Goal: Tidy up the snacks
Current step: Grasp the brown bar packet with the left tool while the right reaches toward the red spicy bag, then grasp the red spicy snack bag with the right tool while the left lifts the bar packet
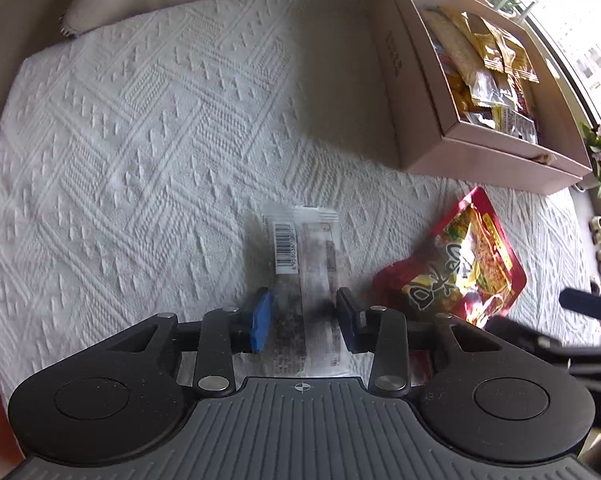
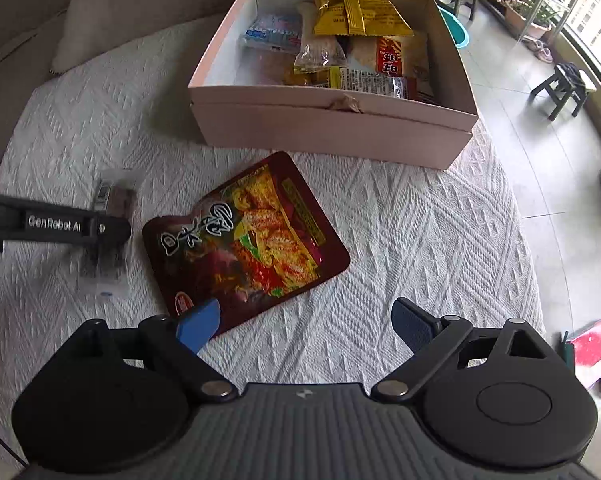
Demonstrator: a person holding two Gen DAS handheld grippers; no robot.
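We work over a white textured cloth (image 2: 400, 216). The pink box (image 2: 332, 128) sits at the far side, already stuffed with snack packets (image 2: 360, 16). That is plainly the collecting spot, so whatever lies loose on the cloth probably belongs in there.

Two items are still out. A clear-wrapped bar (image 1: 300, 264), barcode up, lies lengthwise between the fingers of our left gripper (image 1: 303, 318). Its jaws stand at a medium gap, one pad on each long edge of the wrapper. We see the pads flanking the bar, not clearly pressing it, and the bar lies flat on the cloth, so we call it bracketed, not gripped. Straddling the narrow width makes sense: the bar is long and thin, and a pinch across it should lift it cleanly.

The red pouch (image 2: 248, 240) lies flat just right of the bar and near the box front. Our right gripper (image 2: 304, 324) hangs over its near corner with fingers spread wide and nothing between them. Its left pad (image 2: 198, 326) overlaps the pouch's near edge. The wide spread suits a broad flat pouch, though a flat pack on soft cloth may be awkward to catch by an edge.

Both grippers point steeply down, one per snack.
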